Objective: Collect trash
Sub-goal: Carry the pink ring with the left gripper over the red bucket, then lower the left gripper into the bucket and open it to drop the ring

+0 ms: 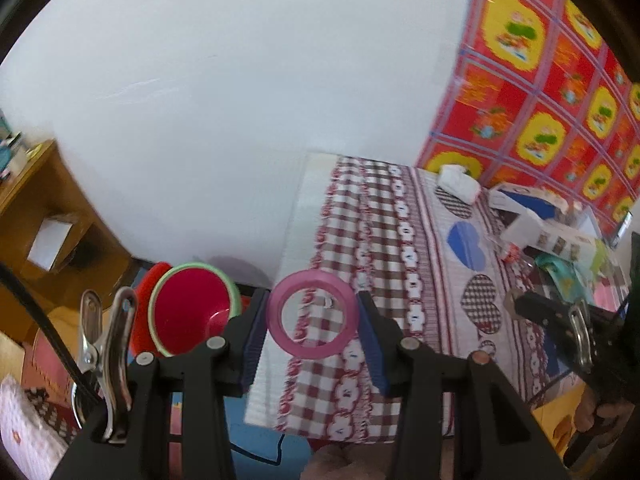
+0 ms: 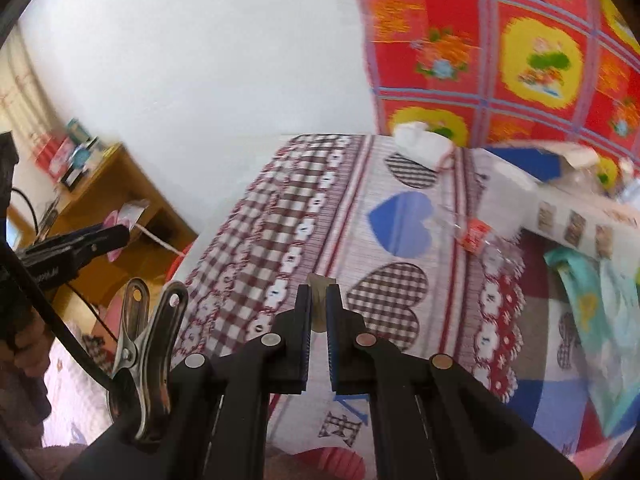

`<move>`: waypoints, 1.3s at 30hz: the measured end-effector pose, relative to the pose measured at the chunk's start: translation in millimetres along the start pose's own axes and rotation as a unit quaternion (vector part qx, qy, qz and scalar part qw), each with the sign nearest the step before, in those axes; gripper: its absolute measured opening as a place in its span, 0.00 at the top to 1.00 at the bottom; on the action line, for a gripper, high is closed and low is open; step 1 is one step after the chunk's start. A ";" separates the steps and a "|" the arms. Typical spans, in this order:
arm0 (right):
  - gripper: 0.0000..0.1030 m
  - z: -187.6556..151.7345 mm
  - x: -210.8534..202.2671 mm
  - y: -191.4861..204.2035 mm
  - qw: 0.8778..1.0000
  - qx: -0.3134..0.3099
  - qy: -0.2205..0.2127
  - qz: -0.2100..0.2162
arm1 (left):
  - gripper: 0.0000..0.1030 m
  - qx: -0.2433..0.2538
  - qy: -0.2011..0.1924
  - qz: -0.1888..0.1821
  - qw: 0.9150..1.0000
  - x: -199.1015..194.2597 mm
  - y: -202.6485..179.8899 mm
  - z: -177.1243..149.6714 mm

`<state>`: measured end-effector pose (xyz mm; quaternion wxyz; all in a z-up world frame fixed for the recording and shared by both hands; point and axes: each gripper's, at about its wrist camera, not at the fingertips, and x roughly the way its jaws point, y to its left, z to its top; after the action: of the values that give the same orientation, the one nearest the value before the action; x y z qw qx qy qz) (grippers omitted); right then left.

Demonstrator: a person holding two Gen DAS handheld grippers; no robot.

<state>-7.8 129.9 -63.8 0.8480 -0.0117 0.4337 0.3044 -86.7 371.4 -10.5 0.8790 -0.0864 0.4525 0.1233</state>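
Pink tape ring [image 1: 313, 314] sits clamped across your left gripper [image 1: 312, 320], hole facing the camera. Red bin [image 1: 188, 312] lies just left of it and lower, so your left hand is nearer. Right gripper [image 2: 319, 304] is pinched on a small pale scrap [image 2: 319, 286].

We are seeing bright, even daylight in both views; fisheye bending and dark vignetting are curving the frame corners, and motion blur is smearing the right side, upper right especially.
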 end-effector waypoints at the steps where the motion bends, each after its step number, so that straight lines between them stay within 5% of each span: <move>1: 0.92 1.5 1.7 2.6 1.000 -0.008 0.003 0.003 | 0.56 -0.008 0.000 0.011 1.000 -1.3 5.2 -1.2; 11: 0.92 12.8 18.3 23.6 0.997 -0.063 0.013 0.046 | 0.56 -0.077 0.007 0.075 0.994 8.1 60.6 -17.3; 18: 0.92 20.8 21.7 47.4 0.995 -0.079 0.010 0.063 | 0.56 -0.128 0.016 0.087 0.988 41.0 112.8 -24.7; 39: 0.92 27.6 80.4 124.3 1.000 -0.016 0.001 0.009 | 0.56 -0.124 0.084 0.072 0.986 219.4 237.5 -61.5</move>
<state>-17.8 279.6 -75.9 0.8443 -0.0221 0.4299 0.3190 -81.5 612.3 -234.6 0.8091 -0.1724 0.5110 0.2335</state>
